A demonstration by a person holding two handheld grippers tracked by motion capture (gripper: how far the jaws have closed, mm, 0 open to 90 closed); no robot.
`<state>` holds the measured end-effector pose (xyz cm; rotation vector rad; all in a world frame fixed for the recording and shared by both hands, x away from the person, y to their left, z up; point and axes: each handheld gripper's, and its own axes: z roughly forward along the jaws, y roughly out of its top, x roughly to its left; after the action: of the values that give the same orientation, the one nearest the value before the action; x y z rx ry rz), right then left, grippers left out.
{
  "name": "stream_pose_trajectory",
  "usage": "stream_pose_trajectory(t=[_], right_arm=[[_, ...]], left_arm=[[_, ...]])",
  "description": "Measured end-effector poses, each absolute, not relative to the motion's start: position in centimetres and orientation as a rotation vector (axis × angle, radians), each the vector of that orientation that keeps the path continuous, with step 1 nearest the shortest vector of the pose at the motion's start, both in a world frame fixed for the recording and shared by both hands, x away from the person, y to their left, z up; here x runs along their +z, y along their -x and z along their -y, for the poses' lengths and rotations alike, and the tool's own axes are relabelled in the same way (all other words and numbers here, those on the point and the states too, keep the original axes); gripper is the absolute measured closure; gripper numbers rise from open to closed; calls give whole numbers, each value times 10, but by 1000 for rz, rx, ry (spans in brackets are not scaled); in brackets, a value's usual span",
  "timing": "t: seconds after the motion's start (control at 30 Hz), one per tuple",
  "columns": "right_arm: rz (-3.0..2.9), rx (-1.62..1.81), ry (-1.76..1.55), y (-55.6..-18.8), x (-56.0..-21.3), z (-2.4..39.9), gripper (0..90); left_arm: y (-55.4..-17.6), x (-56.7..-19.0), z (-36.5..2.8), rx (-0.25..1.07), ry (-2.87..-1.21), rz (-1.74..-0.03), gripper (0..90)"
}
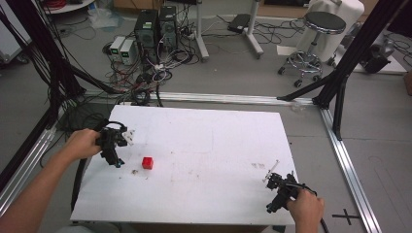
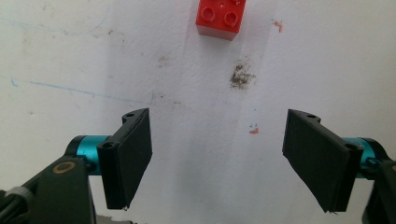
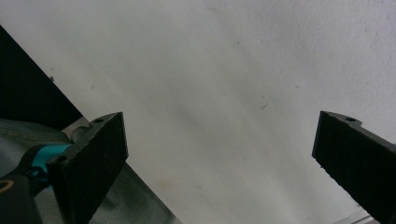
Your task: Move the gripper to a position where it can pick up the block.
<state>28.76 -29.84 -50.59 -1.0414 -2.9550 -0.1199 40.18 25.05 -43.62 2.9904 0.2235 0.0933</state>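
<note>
Left claw (image 1: 116, 145) hung near the desk's left edge, jaws spread wide and holding nothing, pointed toward the red brick (image 1: 147, 163). I had it angled down so that, in the left gripper view, the brick (image 2: 220, 17) sat ahead of the gap between the pads (image 2: 133, 156), a little beyond a grey smudge (image 2: 242, 77) on the white top. My guess was that I kept the jaws that wide so they would clear the brick's sides on the way in, and I judged the reach not yet finished, since brick and pads were well apart.

Brick itself lay studs up on the desk (image 1: 209, 141), left of the middle and toward the near edge, alone and touching nothing else.

Right claw (image 1: 279, 187) I had parked by the near right corner, also gaping and empty; its own view looked across bare desk (image 3: 224, 84) to the edge. I judged it was held out there to stay clear of the left one's path.
</note>
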Motion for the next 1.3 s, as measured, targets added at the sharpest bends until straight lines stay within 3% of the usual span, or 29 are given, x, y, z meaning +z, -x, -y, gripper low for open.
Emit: stream_pose_trajectory(t=[0.87,1.3], right_arm=[[2960,-132,1023,-288,-507,298,25],[2959,-133,1028,-288,-507,297,26]], left_arm=[[-417,-462,-191,42,-3078,136,244],[-420,-475,-178,27,-3088,197,244]])
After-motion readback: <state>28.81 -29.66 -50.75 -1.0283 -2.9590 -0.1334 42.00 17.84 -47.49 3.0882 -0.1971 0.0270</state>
